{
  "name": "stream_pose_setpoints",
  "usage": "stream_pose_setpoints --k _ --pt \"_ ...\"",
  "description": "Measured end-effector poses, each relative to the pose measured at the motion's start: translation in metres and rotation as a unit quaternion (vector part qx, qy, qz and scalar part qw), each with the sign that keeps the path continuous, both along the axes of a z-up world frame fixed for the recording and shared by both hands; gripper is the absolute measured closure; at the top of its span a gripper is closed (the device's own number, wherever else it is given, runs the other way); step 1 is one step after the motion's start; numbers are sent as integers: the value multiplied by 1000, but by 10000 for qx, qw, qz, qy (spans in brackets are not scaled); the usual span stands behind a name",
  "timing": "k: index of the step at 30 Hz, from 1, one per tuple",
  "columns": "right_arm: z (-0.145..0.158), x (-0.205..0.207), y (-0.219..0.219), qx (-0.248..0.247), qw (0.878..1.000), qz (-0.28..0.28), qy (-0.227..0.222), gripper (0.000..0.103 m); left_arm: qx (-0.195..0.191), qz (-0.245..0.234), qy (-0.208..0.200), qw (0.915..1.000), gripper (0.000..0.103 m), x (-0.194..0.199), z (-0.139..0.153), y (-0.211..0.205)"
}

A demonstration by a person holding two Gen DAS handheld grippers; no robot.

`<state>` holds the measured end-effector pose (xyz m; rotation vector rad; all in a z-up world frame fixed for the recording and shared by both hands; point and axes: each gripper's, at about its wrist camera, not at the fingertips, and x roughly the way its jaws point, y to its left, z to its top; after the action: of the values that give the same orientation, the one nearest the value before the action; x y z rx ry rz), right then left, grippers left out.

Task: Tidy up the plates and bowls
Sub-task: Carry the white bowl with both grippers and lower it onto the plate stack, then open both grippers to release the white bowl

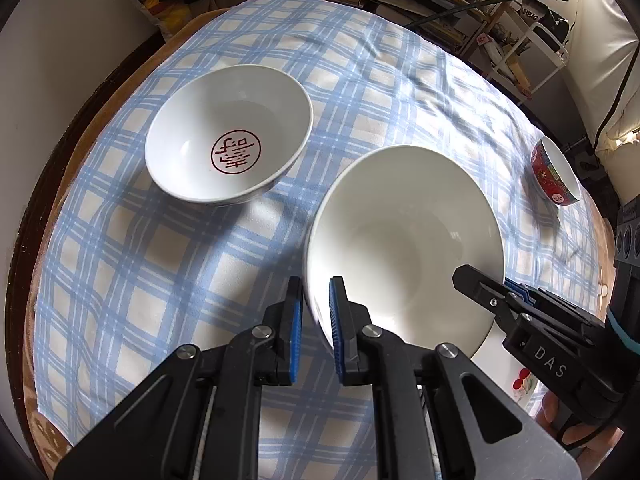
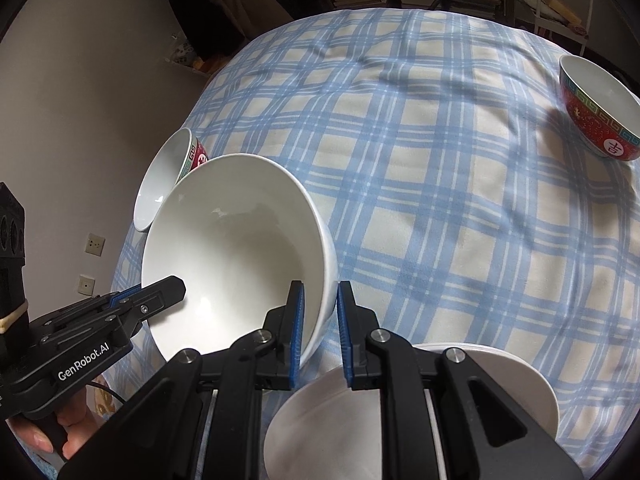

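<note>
I have both grippers on the plain white bowl (image 1: 404,248), lifted and tilted above the blue checked tablecloth (image 1: 180,280); my left gripper (image 1: 316,320) pinches its near-left rim between the blue pads, and my right gripper (image 2: 320,320) pinches the opposite wall likewise; a white bowl with a red seal (image 1: 228,136) sits beyond on the cloth; a red patterned bowl (image 2: 600,112) stands well apart at the far right; under my right gripper lie what look like stacked white plates (image 2: 500,380), partly hidden.
</note>
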<state>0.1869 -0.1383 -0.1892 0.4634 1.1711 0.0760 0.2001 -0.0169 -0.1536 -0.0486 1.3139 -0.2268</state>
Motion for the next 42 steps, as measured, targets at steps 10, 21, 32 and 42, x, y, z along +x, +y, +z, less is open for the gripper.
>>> stream_pose_setpoints --k 10,21,32,42 --pt "-2 -3 13 -69 9999 137 62 86 54 59 151 9999 90 -2 -4 10" --pt "-3 -2 8 -39 9998 153 125 85 -196 -16 281 9994 91 4 -3 23" --pt "39 -2 5 -340 9989 19 -307 51 400 -137 -424 9982 77 -4 38 36" --pt "73 31 30 -697 9951 273 -639 10 855 157 -1089 9902 30 18 66 76"
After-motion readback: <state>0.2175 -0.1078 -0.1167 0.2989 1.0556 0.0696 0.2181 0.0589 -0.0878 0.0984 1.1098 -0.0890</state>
